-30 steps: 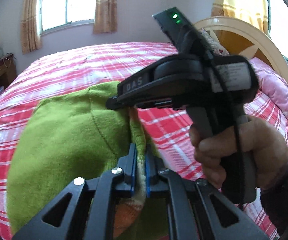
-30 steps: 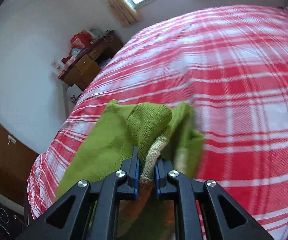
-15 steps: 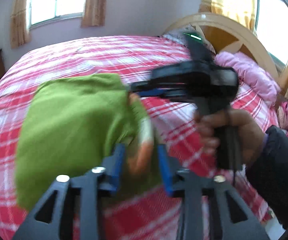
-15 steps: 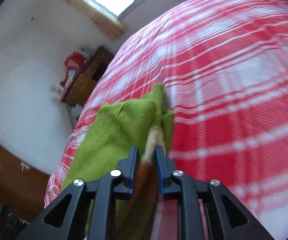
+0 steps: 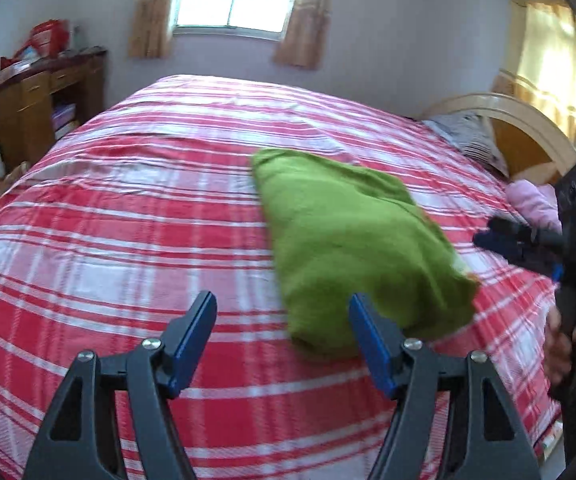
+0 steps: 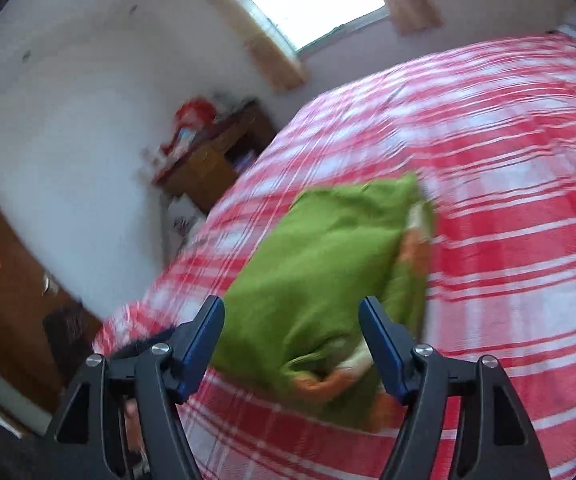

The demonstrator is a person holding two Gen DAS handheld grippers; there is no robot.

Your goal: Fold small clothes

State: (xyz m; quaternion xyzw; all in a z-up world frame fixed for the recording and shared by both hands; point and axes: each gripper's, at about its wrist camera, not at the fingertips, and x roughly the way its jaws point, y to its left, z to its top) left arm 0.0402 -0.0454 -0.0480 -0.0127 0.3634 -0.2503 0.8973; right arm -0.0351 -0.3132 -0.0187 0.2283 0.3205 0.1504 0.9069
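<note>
Left wrist view: left gripper (image 5: 282, 320) spread wide, holding nothing — folded green garment (image 5: 351, 248) flat on the red plaid bedspread (image 5: 120, 216) just beyond; right gripper (image 5: 519, 244) at far right.

Right wrist view, blurred: right gripper (image 6: 291, 328) wide too — garment (image 6: 319, 272) ahead.

Left gripper (image 5: 282, 336) has its jaws spread wide with nothing between them. The folded green sweater (image 5: 355, 248) lies on the red plaid bedspread (image 5: 128, 208) just past the right fingertip (image 5: 361, 312).
</note>
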